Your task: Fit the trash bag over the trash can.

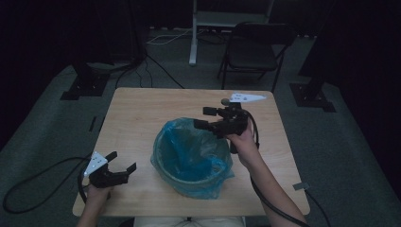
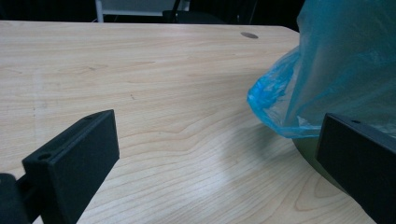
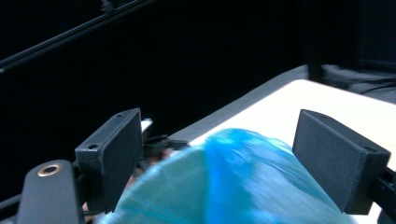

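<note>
A round bin lined with a blue plastic bag (image 1: 191,158) stands at the middle of the wooden table (image 1: 142,113). My left gripper (image 1: 123,161) rests near the table's front left corner, open, its jaws pointing towards the bin with nothing between them. In the left gripper view the left gripper (image 2: 219,135) faces bare table, and the blue bag (image 2: 336,70) hangs over the bin's rim just inside the right jaw. My right gripper (image 1: 203,117) hovers open above the bin's far right rim. In the right gripper view the blue bag (image 3: 243,186) bulges up between the wide-apart jaws of the right gripper (image 3: 219,140), blurred.
A dark folding chair (image 1: 255,47) and a white stand post (image 1: 194,33) are beyond the table's far edge. Black stand bases (image 1: 85,85) and cables (image 1: 38,179) lie on the grey floor. A small hole (image 2: 249,35) marks the tabletop's far side.
</note>
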`<action>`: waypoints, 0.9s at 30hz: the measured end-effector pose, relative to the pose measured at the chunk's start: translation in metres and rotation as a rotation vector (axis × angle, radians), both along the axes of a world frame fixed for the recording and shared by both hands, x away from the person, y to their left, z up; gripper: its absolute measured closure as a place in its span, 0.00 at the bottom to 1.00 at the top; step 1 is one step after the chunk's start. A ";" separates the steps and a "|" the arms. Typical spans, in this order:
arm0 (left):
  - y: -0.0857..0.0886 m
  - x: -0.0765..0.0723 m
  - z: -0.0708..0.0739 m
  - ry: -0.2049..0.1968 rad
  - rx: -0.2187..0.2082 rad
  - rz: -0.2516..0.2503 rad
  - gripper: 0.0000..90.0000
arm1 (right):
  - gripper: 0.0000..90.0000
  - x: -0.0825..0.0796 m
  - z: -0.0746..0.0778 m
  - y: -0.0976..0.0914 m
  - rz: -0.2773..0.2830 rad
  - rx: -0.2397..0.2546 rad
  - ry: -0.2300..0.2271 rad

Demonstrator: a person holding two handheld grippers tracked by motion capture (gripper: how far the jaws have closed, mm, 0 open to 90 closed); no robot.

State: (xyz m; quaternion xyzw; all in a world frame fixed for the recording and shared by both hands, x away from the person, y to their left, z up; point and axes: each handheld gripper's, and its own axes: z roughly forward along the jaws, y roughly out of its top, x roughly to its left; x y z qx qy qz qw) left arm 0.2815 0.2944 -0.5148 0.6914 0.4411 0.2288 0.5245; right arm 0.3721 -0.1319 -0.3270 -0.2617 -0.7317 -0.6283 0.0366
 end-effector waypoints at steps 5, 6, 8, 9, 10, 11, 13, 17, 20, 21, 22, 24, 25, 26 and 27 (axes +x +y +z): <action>0.003 0.000 -0.001 -0.003 -0.013 0.009 0.00 | 0.17 -0.001 0.006 0.020 0.049 -0.024 0.019; 0.003 0.000 -0.001 -0.004 -0.010 0.010 0.00 | 0.17 -0.002 0.008 0.034 0.089 -0.044 0.040; 0.004 -0.001 0.000 -0.008 -0.013 0.006 0.00 | 0.17 -0.003 0.008 0.046 0.117 -0.084 0.038; 0.004 -0.001 0.000 -0.010 -0.012 0.009 0.00 | 0.17 -0.004 0.008 0.052 0.126 -0.114 0.034; 0.004 -0.001 0.000 -0.014 -0.011 0.011 0.00 | 0.18 -0.005 0.007 0.058 0.126 -0.143 0.028; 0.004 -0.001 0.001 -0.014 -0.009 0.013 0.00 | 0.18 -0.005 0.005 0.063 0.129 -0.171 0.020; 0.004 -0.001 0.001 -0.019 -0.011 0.015 0.00 | 0.17 -0.003 0.000 0.073 0.135 -0.250 0.019; 0.005 -0.002 0.001 -0.022 -0.011 0.016 0.00 | 0.18 0.006 -0.014 0.086 0.149 -0.349 0.068; 0.005 -0.002 0.002 -0.025 -0.010 0.015 0.00 | 0.18 0.016 -0.031 0.100 0.173 -0.493 0.127; 0.005 -0.002 0.002 -0.025 -0.009 0.016 0.00 | 0.18 0.018 -0.035 0.102 0.173 -0.539 0.132; 0.006 -0.002 0.002 -0.025 -0.005 0.016 0.00 | 0.18 0.019 -0.039 0.105 0.174 -0.588 0.142; 0.006 -0.002 0.002 -0.027 -0.004 0.017 0.00 | 0.18 0.021 -0.046 0.108 0.167 -0.665 0.145; 0.006 -0.002 0.002 -0.028 -0.006 0.019 0.00 | 0.18 0.023 -0.050 0.109 0.152 -0.697 0.144; 0.006 -0.002 0.002 -0.029 -0.007 0.020 0.00 | 0.18 0.025 -0.053 0.110 0.129 -0.730 0.143; 0.006 -0.002 0.002 -0.031 -0.011 0.020 0.00 | 0.22 0.026 -0.056 0.110 0.102 -0.761 0.123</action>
